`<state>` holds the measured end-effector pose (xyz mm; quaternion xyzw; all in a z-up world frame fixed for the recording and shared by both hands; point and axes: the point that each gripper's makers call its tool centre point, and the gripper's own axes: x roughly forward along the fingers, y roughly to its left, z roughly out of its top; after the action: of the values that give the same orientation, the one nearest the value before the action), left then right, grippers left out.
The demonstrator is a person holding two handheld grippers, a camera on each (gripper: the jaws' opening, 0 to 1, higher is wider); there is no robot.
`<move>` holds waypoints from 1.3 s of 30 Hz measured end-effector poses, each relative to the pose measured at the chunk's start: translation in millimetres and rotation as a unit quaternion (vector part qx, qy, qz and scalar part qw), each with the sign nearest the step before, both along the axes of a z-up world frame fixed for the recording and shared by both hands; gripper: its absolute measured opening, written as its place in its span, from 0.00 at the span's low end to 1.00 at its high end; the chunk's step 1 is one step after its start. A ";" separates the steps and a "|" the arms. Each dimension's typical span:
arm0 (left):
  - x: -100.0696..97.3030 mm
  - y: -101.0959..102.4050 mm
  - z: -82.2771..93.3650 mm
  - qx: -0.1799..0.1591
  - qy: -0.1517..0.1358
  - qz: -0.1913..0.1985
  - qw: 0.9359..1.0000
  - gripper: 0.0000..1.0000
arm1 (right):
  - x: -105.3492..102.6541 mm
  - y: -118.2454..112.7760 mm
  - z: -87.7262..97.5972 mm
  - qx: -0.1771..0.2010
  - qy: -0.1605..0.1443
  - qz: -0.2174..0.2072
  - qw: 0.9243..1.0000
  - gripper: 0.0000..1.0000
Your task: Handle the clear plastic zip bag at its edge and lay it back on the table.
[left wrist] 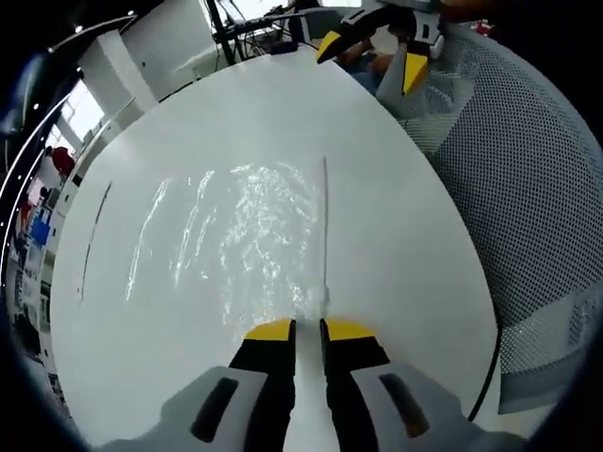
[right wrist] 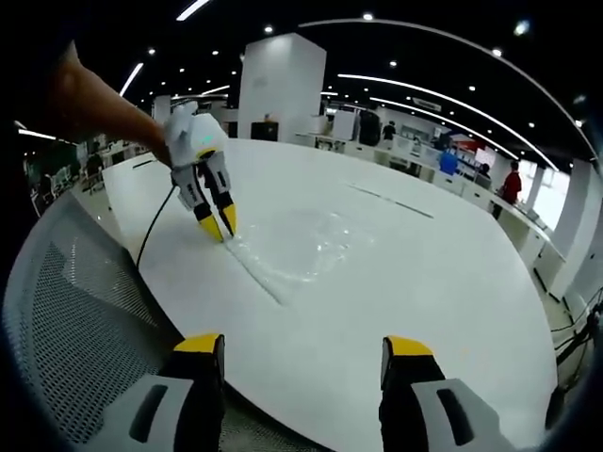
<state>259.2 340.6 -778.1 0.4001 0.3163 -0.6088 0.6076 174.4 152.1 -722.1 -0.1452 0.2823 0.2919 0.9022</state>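
The clear plastic zip bag (left wrist: pixel 254 226) lies flat on the white round table (left wrist: pixel 405 245), glinting under the lights. Its zip edge (left wrist: pixel 325 217) runs straight toward my left gripper (left wrist: pixel 308 330), whose yellow-tipped jaws are shut on the bag's near corner. In the right gripper view the left gripper (right wrist: pixel 219 226) points down onto that corner of the bag (right wrist: pixel 316 247), held by a person's hand. My right gripper (right wrist: pixel 306 347) hovers open at the table's edge (right wrist: pixel 311 395), apart from the bag, with nothing between its jaws. It also appears beyond the far rim as the right gripper (left wrist: pixel 372 52).
A grey mesh chair (left wrist: pixel 528 188) stands against the table's rim, seen as the chair (right wrist: pixel 75 320) beside my right gripper. A black cable (right wrist: pixel 155 226) hangs from the left gripper over the table edge. Desks and people sit far behind.
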 end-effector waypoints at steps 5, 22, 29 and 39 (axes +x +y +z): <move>2.4 0.5 0.0 -0.014 0.029 0.024 0.999 0.05 | 0.1 -0.9 -0.6 -0.003 0.000 0.000 1.000 0.66; -1.9 -0.6 4.5 -0.006 -0.005 0.025 1.000 0.00 | -1.4 0.6 -1.1 -0.014 0.000 0.008 1.000 0.66; -3.9 -0.9 10.8 -0.009 -0.009 0.028 1.000 0.00 | -3.5 6.1 0.2 -0.043 -0.005 0.036 0.998 0.69; -13.3 -2.0 20.0 -0.009 -0.012 0.027 1.000 0.00 | -7.6 15.4 11.9 -0.058 -0.008 0.067 0.996 0.67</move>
<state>245.9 338.6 -758.2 0.3932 0.3143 -0.5906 0.6307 166.7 167.5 -710.2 -0.2180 0.2811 0.3340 0.8729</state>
